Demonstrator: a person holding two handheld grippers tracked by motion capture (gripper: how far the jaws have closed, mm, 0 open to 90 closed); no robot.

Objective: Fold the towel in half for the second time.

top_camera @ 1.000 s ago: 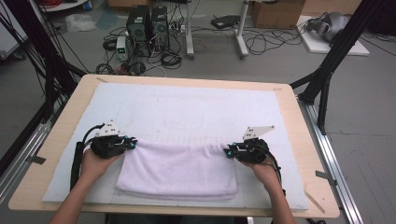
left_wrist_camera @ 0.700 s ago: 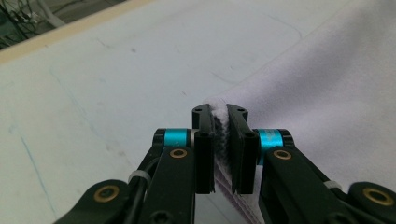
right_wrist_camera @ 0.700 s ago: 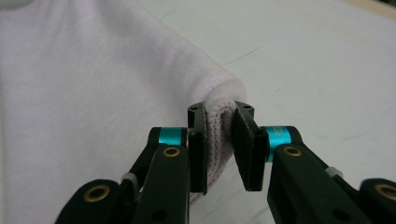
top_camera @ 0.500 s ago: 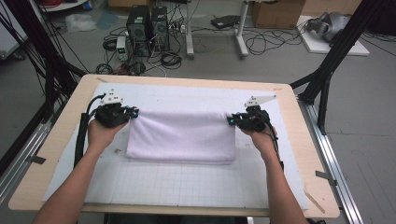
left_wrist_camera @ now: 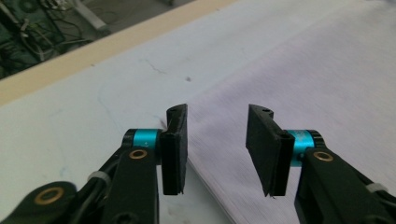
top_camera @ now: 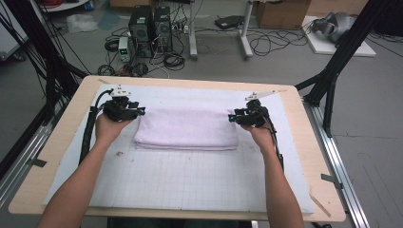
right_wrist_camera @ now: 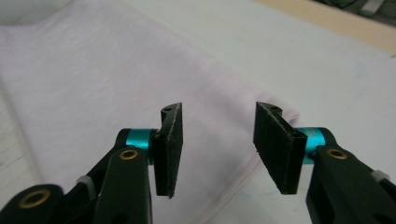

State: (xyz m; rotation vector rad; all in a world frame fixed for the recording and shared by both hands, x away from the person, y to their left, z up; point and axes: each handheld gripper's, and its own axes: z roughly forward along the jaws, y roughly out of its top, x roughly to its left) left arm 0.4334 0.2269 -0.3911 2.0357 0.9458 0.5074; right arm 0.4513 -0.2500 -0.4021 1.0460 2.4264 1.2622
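White folded towel between left tongs and right tongs, both freshly parted, empty

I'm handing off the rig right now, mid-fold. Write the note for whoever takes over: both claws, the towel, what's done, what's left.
Left claw: jaws have just been opening, nothing between them, poised over the towel's left end.
Right claw: the same at the right end, jaws just opened, empty.
Towel: lies folded into a flat rectangle on the mat, toward the far side, between the claws.
Done: the near half is folded over and let go.
Left: probably another fold, or a squaring of the edges.
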